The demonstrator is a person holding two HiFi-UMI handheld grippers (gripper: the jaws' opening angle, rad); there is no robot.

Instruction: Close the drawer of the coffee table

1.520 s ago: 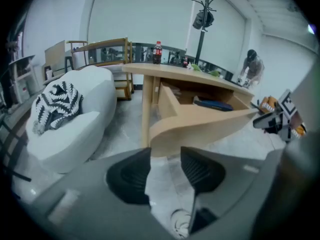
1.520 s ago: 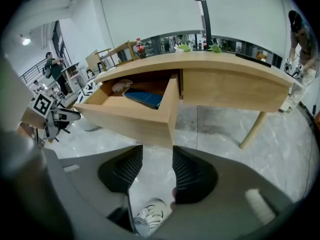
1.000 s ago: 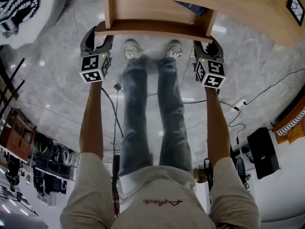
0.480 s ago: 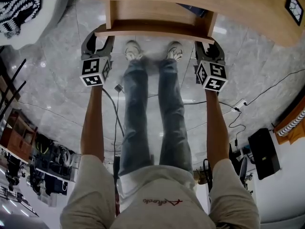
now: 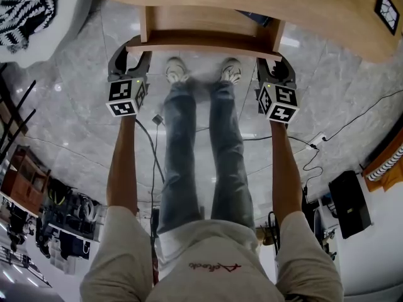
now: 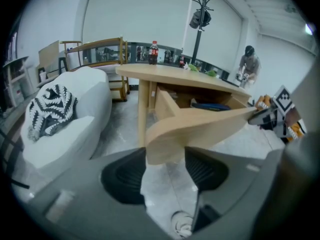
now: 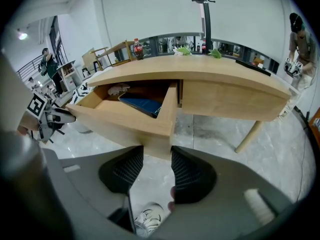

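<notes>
The light wooden coffee table has its drawer pulled out toward me. The drawer front runs between my two grippers. My left gripper straddles its left end, and in the left gripper view the corner of the drawer front fills the gap of that gripper, pads against both faces. My right gripper holds the right end the same way, the drawer front sitting between the pads of the right gripper. A blue book lies inside the drawer.
My legs and shoes stand under the drawer on the marble floor. A white sofa with a striped cushion is at the left. Cables and a black box lie at the right. A cola bottle stands on the tabletop.
Both grippers stay at the drawer's front corners. Only the view has shifted slightly.
</notes>
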